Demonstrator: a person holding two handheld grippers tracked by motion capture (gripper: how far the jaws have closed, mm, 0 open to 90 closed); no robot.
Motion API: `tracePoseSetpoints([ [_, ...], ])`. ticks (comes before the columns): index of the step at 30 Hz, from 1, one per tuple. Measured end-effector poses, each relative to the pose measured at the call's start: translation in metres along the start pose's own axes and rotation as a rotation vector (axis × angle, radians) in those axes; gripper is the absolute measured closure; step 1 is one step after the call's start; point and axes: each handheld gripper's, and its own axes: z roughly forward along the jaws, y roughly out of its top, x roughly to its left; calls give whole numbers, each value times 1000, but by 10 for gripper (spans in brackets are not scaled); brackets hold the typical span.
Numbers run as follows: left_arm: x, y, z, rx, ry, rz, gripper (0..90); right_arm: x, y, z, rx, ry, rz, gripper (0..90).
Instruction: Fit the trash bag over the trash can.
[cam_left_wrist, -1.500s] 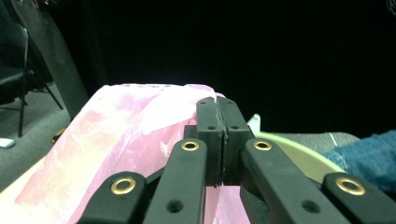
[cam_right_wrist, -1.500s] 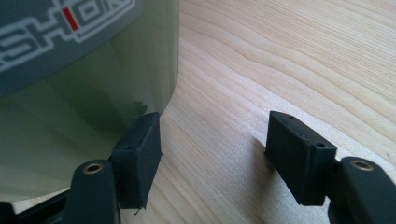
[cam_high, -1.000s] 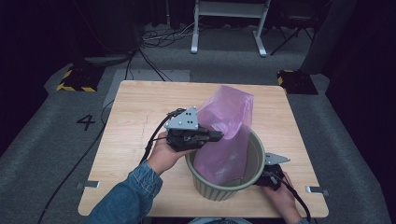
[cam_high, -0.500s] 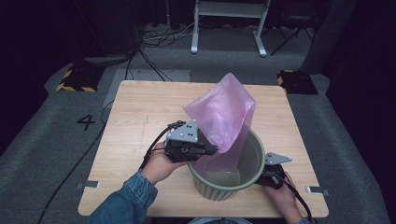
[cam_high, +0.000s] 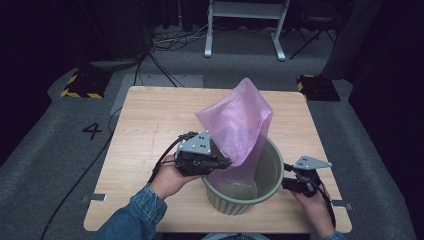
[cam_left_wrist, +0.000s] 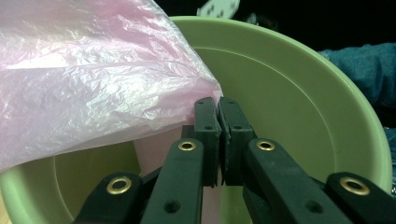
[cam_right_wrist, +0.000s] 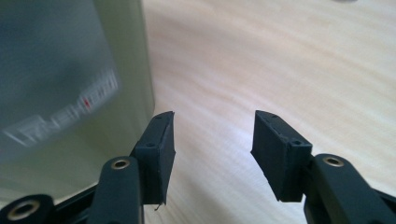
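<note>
Your left gripper (cam_left_wrist: 218, 105) pinches the edge of the thin pink plastic bag (cam_high: 239, 125), which stands tall out of the round pale green plastic bin (cam_high: 270, 185) on the light wooden table (cam_high: 150, 120). Your right gripper (cam_right_wrist: 212, 135) sits just beside the bin's outer wall, jaws apart with nothing between them

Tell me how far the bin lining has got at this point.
Done: the bag's lower end hangs inside the bin. In hand: the left claw is shut on a bag edge over the bin's mouth; most of the bag stands up above the rim. The right claw is open beside the bin's outer wall, with nothing between its jaws. Left: opening the bag and folding it over the rim.
</note>
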Motion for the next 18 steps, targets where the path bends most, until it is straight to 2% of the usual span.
tracePoseSetpoints([
  [1,0,-1,0,5,2,0,870,-4,8,-10,-31,23,16,478],
  [3,-1,-2,1,17,7,3,870,-5,11,-13,-44,27,17,475],
  [6,-4,-4,1,43,25,1,870,-7,26,-27,-87,42,7,459],
  [12,-10,-6,-1,54,20,0,861,-10,57,-48,-153,67,-10,441],
  [14,-11,-6,-1,55,15,-1,859,-10,60,-50,-163,72,-13,437],
  [18,-14,-8,-2,67,8,-5,859,-8,81,-59,-195,105,-28,428],
])
